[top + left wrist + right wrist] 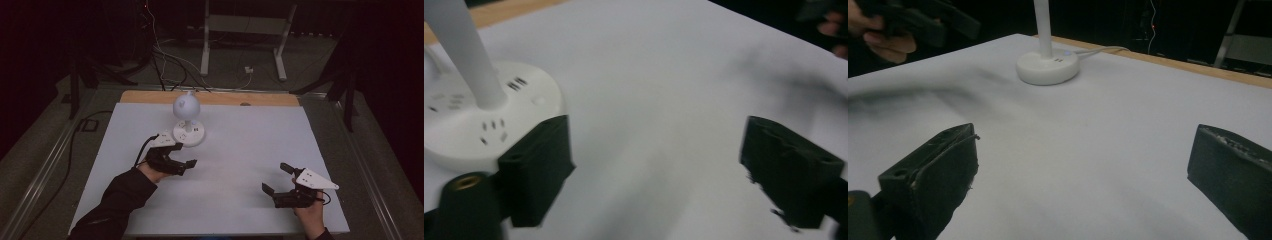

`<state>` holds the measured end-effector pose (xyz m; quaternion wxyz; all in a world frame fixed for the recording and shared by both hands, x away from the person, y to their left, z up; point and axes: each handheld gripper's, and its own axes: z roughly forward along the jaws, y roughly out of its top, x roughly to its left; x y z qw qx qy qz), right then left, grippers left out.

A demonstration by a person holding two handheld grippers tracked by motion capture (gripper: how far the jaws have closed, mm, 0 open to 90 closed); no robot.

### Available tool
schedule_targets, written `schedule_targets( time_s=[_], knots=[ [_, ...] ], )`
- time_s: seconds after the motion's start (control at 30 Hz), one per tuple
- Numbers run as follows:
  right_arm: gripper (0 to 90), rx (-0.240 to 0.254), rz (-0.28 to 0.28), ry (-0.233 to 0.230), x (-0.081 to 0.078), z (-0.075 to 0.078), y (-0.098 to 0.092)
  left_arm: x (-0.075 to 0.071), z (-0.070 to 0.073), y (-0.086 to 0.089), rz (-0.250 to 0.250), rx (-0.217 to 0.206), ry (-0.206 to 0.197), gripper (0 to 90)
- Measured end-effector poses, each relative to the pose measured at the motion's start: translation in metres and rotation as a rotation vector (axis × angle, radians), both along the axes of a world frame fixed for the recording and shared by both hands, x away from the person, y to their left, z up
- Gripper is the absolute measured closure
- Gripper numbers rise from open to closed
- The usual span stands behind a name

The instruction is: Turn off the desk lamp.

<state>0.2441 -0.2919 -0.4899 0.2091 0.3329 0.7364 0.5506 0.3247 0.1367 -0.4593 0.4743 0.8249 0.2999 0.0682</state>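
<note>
Landmark is the white desk lamp (188, 122) standing toward the far side of the white table (250, 150).

Nearest: right gripper (279, 179) sits close to the table's near edge, well to the right of the lamp and well apart from it. Jaws spread wide, nothing between them. In the right gripper view the gripper (1083, 170) looks across bare white surface straight to the lamp (1047, 60); that whole stretch is open.

Next: left gripper (184, 155) sits just in front of the lamp and a little to its left, the hand (150, 172) and dark sleeve (117, 205) trailing back toward the near edge. Jaws wide apart, holding nothing. In the left gripper view the gripper (654, 170) has one jaw just beside the round lamp base (484, 120); touching or a hair off, can't tell, the picture is blurred. The other jaw is over bare table.

Lamp: round flat base with socket slots and a small button on top, slim post rising from it, rounded head (186, 105) on top. Its white cord (1098, 50) runs off the base toward the far edge.

Far edge: a wood strip (210, 97) shows beyond the white surface, right behind the lamp. Right of the lamp the table is bare out to the right edge. Beyond the wood strip, dark floor with cables (165, 60) and a white stand frame (245, 30).
</note>
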Motion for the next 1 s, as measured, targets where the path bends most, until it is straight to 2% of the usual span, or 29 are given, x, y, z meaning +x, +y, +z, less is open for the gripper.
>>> schedule_targets(
  time_s=[0.07,0.13,0.2,0.33,0.43,0.6,1.0],
  knots=[
    [0.0,-0.001,0.0,0.001,0.0,0.0,0.0,-0.005,0.0,0.006,-0.034,-0.005,0.012,2.1],
    [0.0,0.0,0.0,0.002,0.0,0.0,0.0,-0.01,-0.001,0.011,-0.051,0.0,0.018,0.4],
    [0.0,-0.001,0.0,0.001,0.0,0.0,0.0,-0.016,-0.004,0.014,-0.064,0.012,0.01,0.4],
    [0.0,-0.002,-0.001,0.001,0.0,0.0,0.001,-0.026,-0.011,0.021,-0.082,0.01,0.012,0.5],
    [0.0,-0.006,0.001,0.002,0.0,0.0,0.001,-0.034,-0.017,0.026,-0.097,0.025,-0.011,0.5],
    [0.0,-0.006,0.002,0.004,0.0,0.0,0.001,-0.046,-0.023,0.036,-0.133,0.024,-0.009,0.5],
    [0.0,-0.01,0.005,0.007,0.0,-0.001,0.001,-0.07,-0.038,0.061,-0.108,0.032,0.013,0.5]
  ],
)
